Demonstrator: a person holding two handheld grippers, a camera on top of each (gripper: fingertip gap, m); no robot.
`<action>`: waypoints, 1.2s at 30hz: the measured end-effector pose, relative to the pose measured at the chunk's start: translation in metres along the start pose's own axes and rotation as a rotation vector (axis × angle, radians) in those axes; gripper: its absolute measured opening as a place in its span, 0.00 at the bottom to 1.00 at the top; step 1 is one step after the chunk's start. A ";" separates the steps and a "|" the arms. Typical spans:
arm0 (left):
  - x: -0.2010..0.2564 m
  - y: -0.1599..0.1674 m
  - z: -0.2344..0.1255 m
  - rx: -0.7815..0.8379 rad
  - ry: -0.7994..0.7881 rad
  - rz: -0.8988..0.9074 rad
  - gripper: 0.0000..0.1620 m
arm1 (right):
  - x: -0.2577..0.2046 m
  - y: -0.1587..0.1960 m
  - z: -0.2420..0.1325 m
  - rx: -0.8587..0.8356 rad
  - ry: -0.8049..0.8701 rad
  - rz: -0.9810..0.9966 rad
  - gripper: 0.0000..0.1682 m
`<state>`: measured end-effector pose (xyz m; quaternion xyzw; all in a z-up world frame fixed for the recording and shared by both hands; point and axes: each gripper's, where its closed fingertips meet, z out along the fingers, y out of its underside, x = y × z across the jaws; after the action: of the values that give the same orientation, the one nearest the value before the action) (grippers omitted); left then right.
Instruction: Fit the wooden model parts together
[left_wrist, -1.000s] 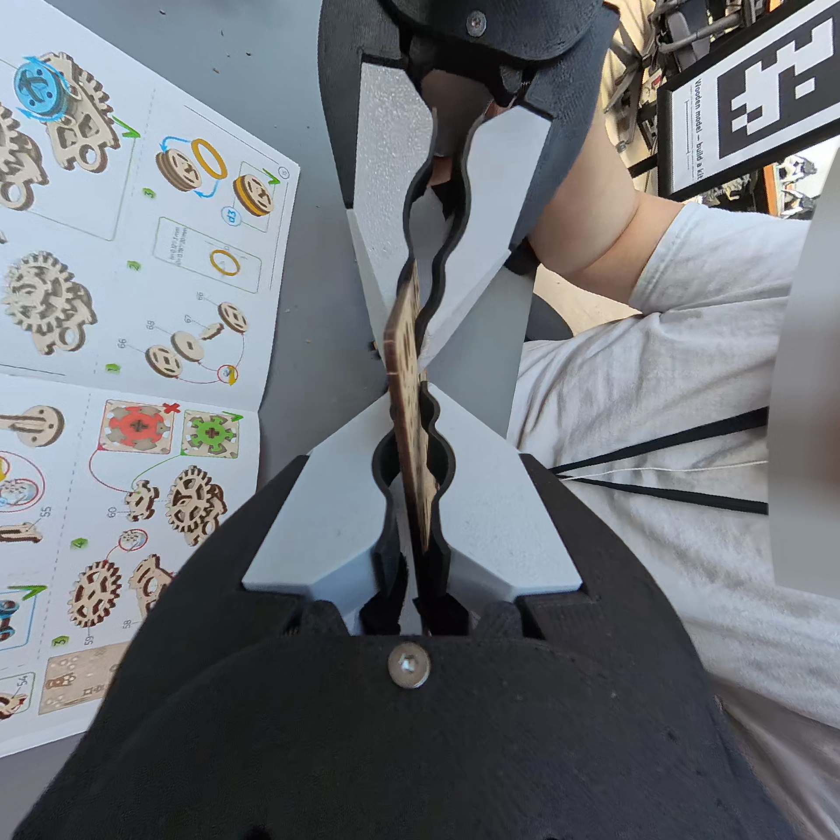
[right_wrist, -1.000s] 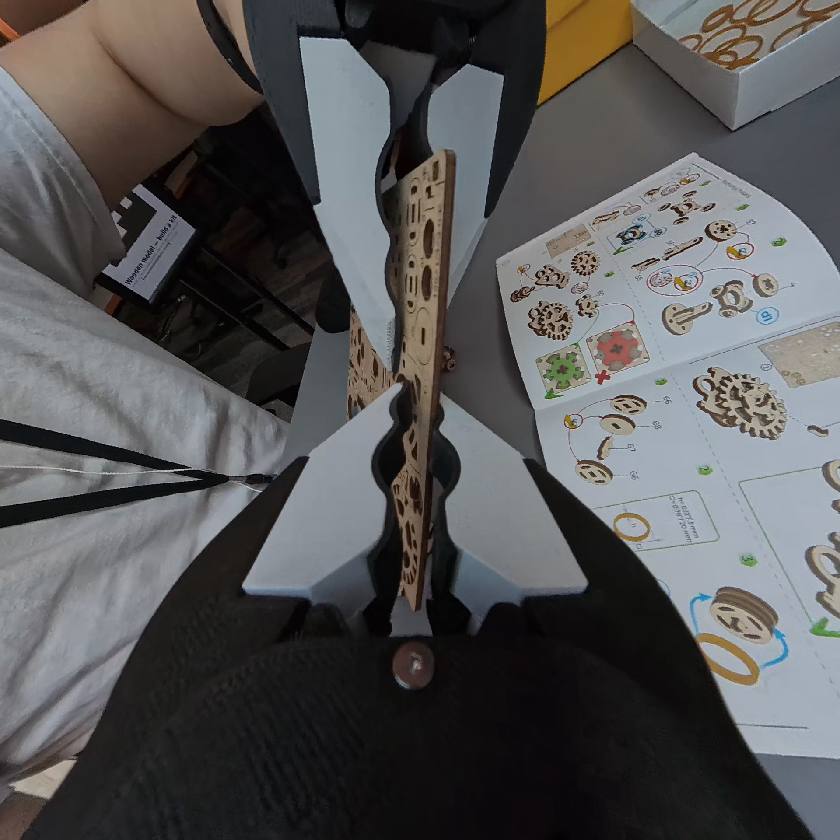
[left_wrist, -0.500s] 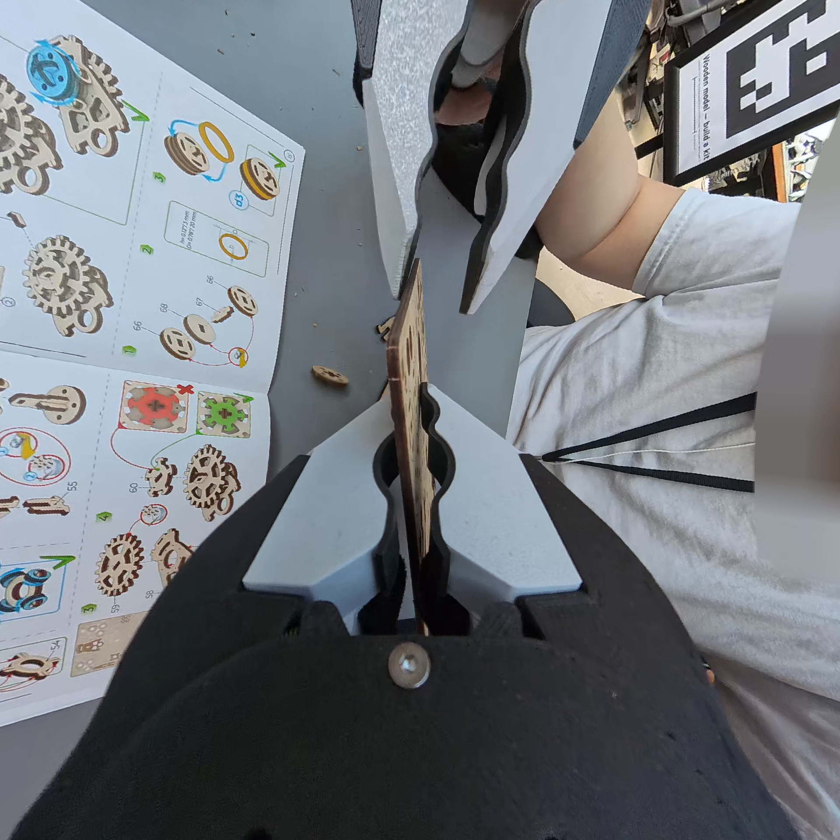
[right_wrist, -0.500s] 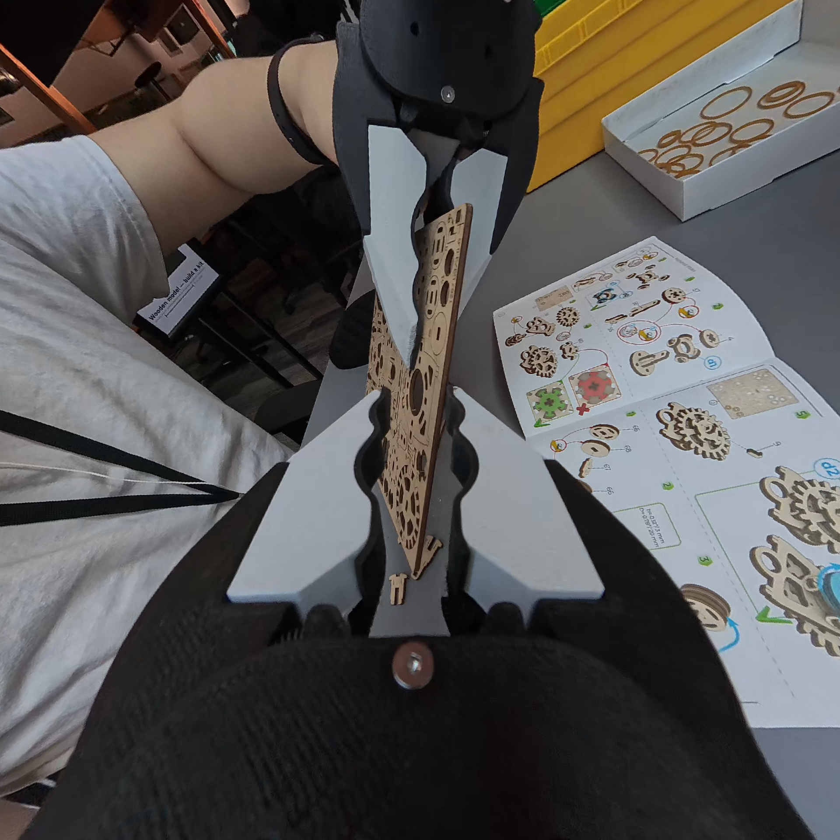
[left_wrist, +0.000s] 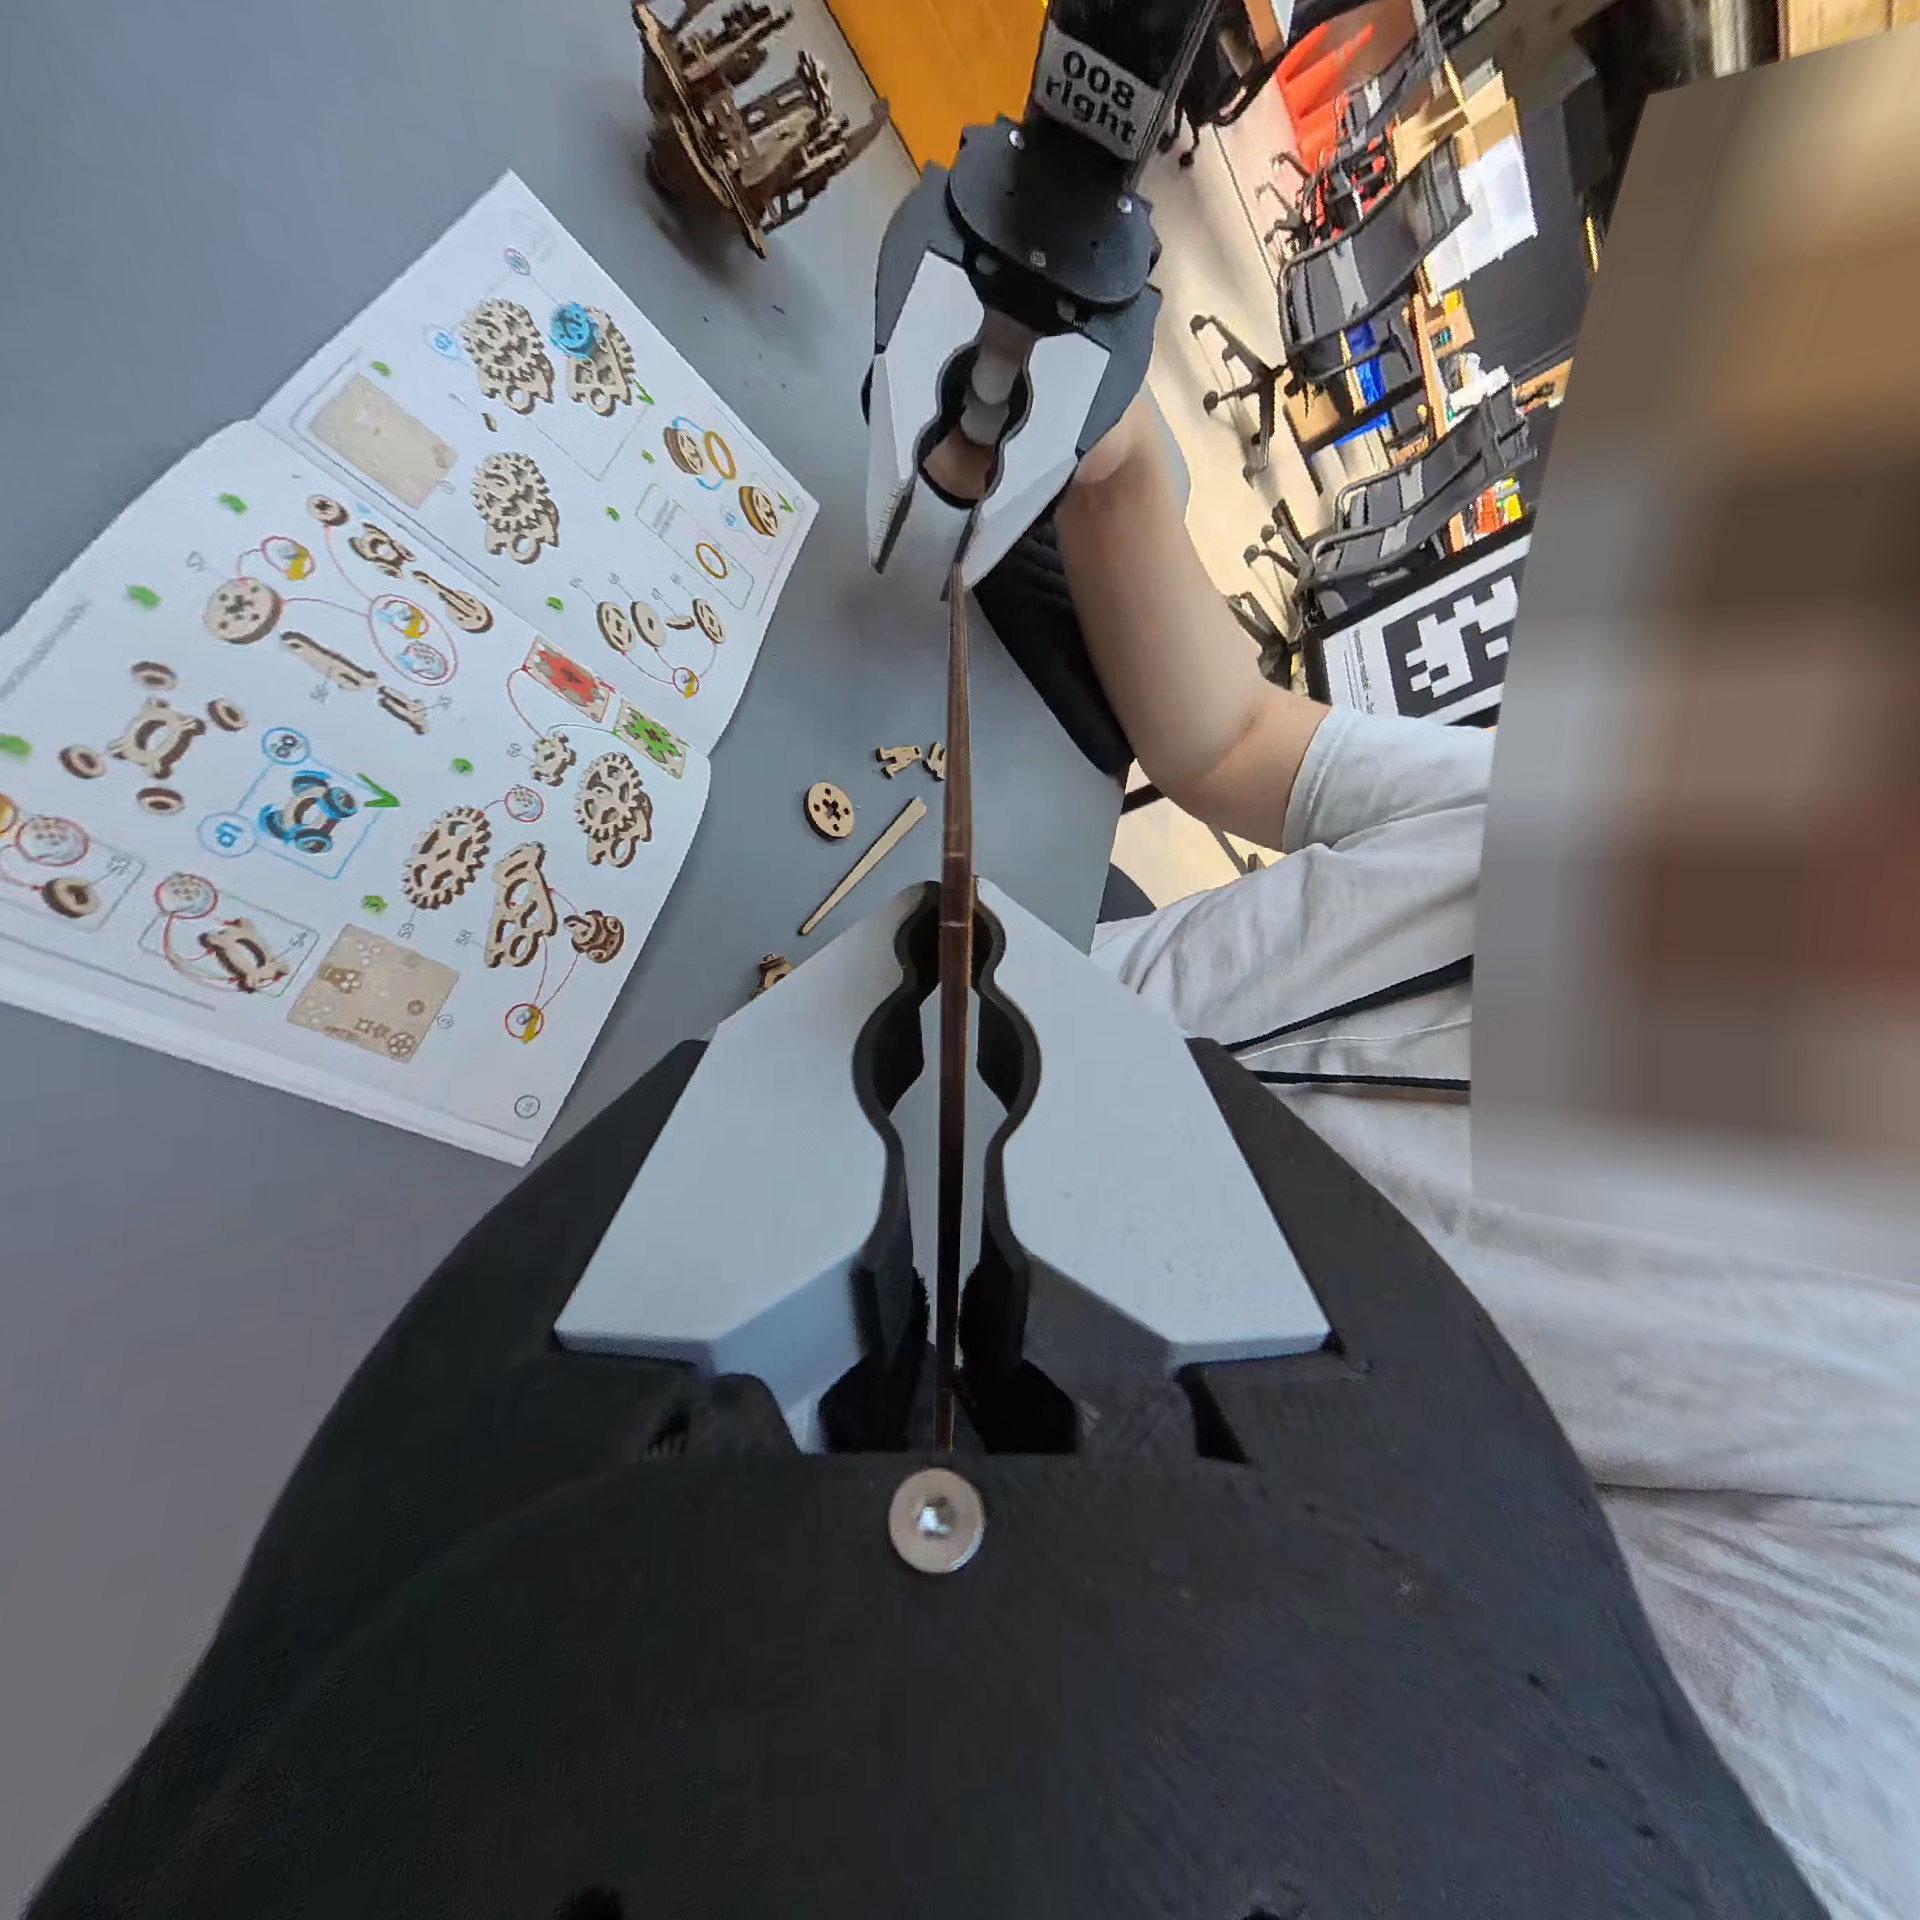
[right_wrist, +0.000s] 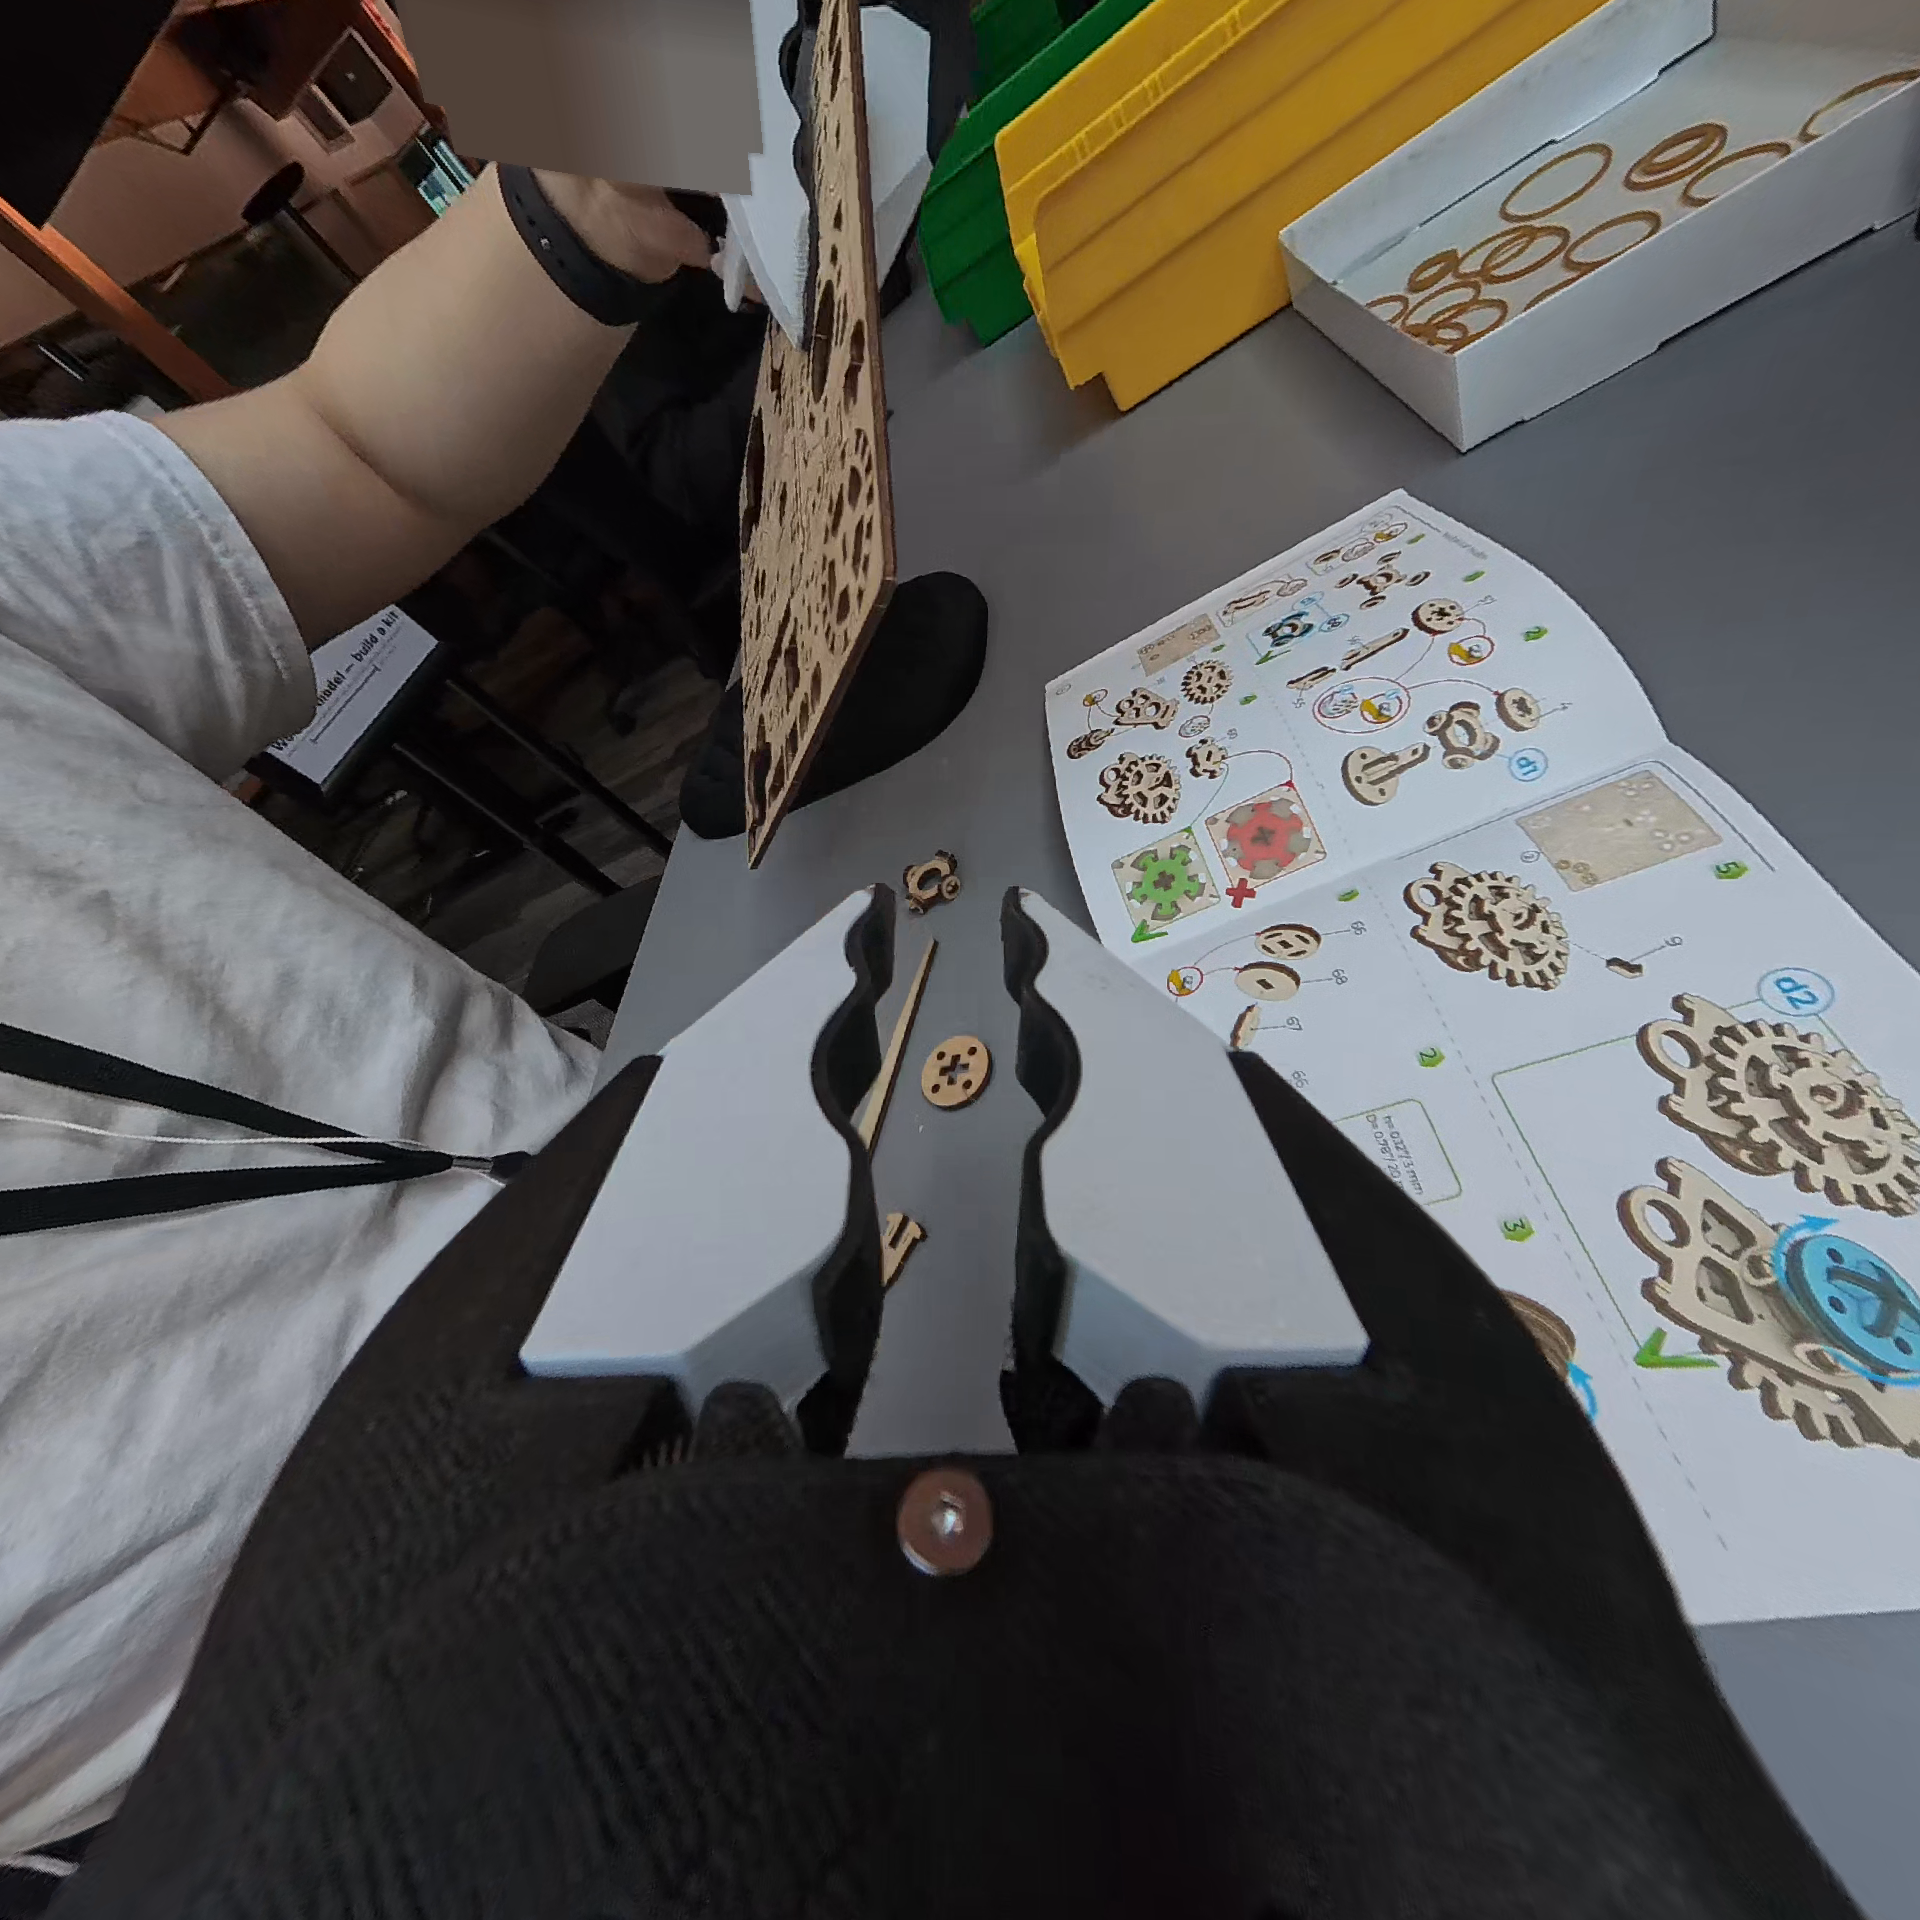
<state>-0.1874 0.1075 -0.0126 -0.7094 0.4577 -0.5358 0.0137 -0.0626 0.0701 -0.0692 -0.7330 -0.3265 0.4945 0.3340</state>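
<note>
Released by the right gripper (right_wrist: 948, 904), now spread and empty, one wooden sheet (left_wrist: 954, 790) stays pinched edge-on in the left gripper (left_wrist: 951, 904) above the table; four small wooden parts (right_wrist: 955, 1072) lie loose below

Grey table (right_wrist: 1558, 540) carries an open instruction sheet (right_wrist: 1558, 935), lying flat with printed diagrams facing up. Behind it, a yellow bin (right_wrist: 1195, 197) sits beside a green bin (right_wrist: 966, 239), touching or nearly so. Right of the yellow bin, a white tray (right_wrist: 1475, 343) holds thin wooden rings (right_wrist: 1558, 177). Off the table edge: a person in a white shirt (right_wrist: 156, 935) with a black lanyard (right_wrist: 208, 1164); dark wristband (right_wrist: 561, 260) on one forearm. Office chairs (left_wrist: 1382, 260) in the background.
</note>
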 end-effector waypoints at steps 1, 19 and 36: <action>-0.004 0.003 -0.007 0.018 -0.014 -0.009 0.00 | 0.001 -0.003 0.004 0.018 -0.004 0.009 0.11; 0.019 -0.009 -0.024 -0.394 -0.256 0.194 0.01 | -0.039 -0.114 0.097 -0.109 -0.144 -0.133 0.03; 0.010 -0.018 -0.153 0.768 -0.635 0.198 0.46 | 0.013 -0.129 0.038 0.599 -0.219 0.408 0.00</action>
<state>-0.2940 0.1828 0.0691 -0.7343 0.2658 -0.4194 0.4629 -0.1137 0.1594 0.0185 -0.5956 -0.0488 0.6998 0.3913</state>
